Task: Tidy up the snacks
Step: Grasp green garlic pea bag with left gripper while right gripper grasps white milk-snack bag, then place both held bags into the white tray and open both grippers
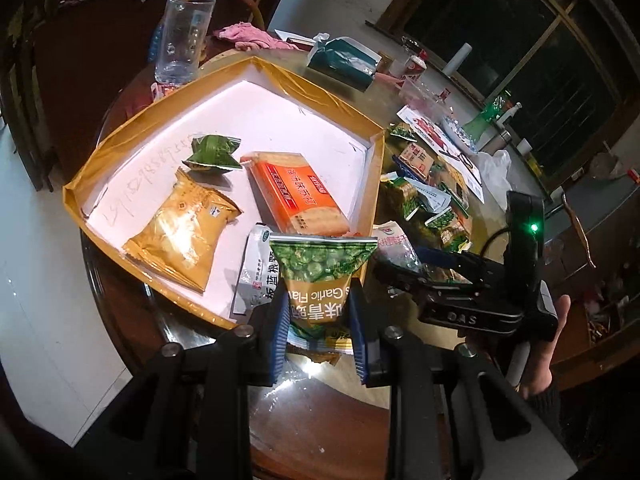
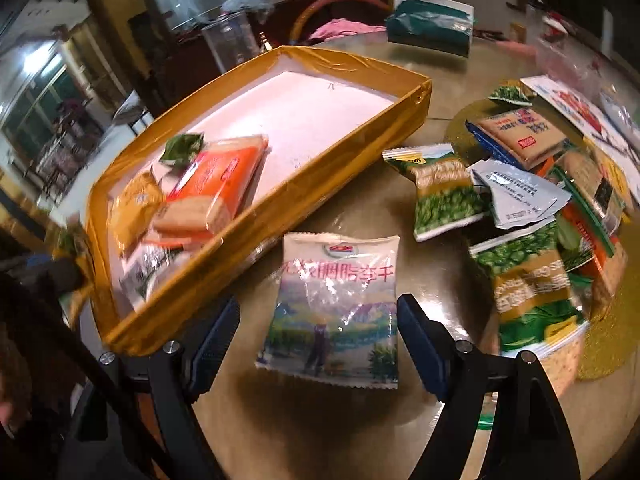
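Left gripper (image 1: 320, 312) clamped on green-and-gold garlic pea packet (image 1: 320, 276), lower centre, bound for gold-rimmed tray (image 1: 224, 76); right gripper (image 2: 318, 344) spread wide around pale plum-snack pouch (image 2: 332, 308), ready to grab

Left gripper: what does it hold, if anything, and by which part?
The left gripper holds a green pea packet, pinched across its lower printed half.

A big round shiny brown table (image 2: 360, 208) holds a yellow-taped cardboard tray (image 2: 248, 236) on the left. Near it lies a pale plum snack bag (image 2: 336, 308). A pile of green snack bags (image 2: 520, 208) sits right, a teal tissue pack (image 2: 432, 26) far back.
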{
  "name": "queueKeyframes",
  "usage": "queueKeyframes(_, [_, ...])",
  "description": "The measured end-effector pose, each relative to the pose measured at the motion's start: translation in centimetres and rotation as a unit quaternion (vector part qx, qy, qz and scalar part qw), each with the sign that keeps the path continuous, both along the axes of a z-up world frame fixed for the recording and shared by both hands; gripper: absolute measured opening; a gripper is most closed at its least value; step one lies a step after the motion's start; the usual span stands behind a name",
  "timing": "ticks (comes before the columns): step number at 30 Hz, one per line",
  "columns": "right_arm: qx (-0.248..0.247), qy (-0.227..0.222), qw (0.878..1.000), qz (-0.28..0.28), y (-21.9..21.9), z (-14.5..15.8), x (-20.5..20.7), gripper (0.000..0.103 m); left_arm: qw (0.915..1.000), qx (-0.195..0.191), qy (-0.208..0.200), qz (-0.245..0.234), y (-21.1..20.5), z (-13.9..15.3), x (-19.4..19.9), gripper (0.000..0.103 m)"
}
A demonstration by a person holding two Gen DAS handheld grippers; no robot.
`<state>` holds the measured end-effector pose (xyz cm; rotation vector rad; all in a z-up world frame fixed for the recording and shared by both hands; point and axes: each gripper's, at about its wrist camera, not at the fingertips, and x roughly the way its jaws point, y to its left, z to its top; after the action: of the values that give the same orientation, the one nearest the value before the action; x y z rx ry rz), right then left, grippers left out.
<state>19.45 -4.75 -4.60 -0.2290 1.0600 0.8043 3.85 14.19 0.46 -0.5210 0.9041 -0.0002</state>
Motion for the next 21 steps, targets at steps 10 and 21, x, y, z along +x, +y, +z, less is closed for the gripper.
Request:
queueKeyframes(10, [-0.025,-0.045,0.994,-0.092,-0.7,-0.2,-2.0,0.054,0.9998,0.006,0.001,0.018,1.5,0.3,-0.6,0.029])
queueKeyframes(21, [0.106,-0.067,0.988,-0.092,-1.4,7.0,-3.0,0.048,0.999,0.022,-0.008,0.038,5.3,3.1,2.9,0.029])
